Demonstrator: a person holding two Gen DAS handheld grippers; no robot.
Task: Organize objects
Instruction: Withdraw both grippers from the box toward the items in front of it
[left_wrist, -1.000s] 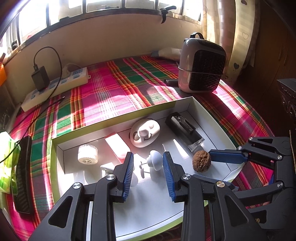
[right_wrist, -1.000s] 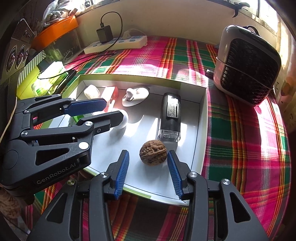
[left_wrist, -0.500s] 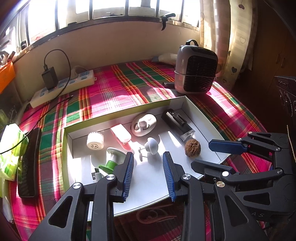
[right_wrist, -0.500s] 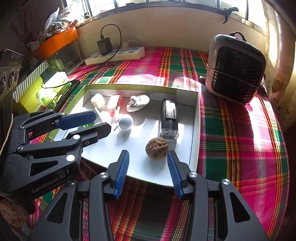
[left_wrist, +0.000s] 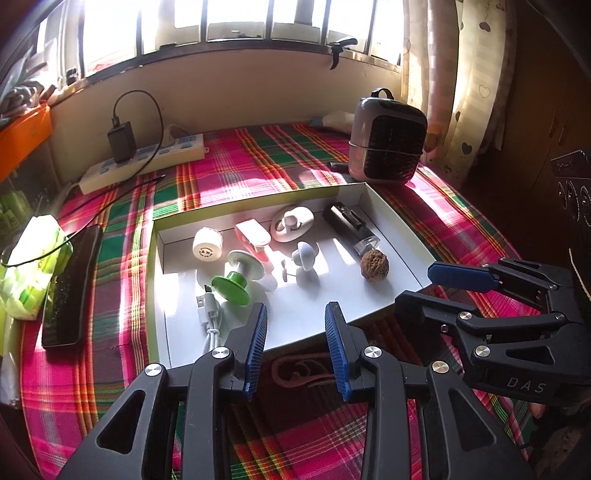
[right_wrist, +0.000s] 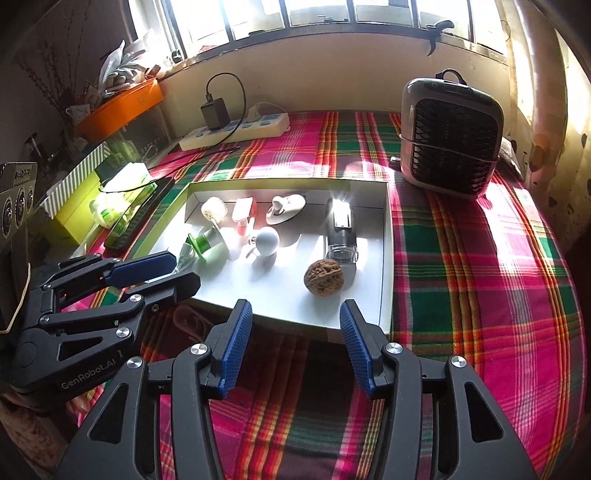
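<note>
Inside, the white tray (right_wrist: 384, 258) holds a walnut (right_wrist: 323, 277); left gripper (left_wrist: 295, 347) and right gripper (right_wrist: 295, 343) gape, empty.

Barred window (left_wrist: 236, 22) runs across the top of frame, overexposed, strong sun coming through. Beige wall (left_wrist: 240, 96) below the sill. Curtain with heart print (left_wrist: 458, 74) hangs at upper right, dark wooden cabinet (left_wrist: 554, 92) beyond it at far right. Surface covered by pink, green and red plaid cloth (right_wrist: 480, 258), striped with sun patches and bar shadows. Orange box (right_wrist: 122, 107) at upper left under the window, clutter piled behind it.
</note>
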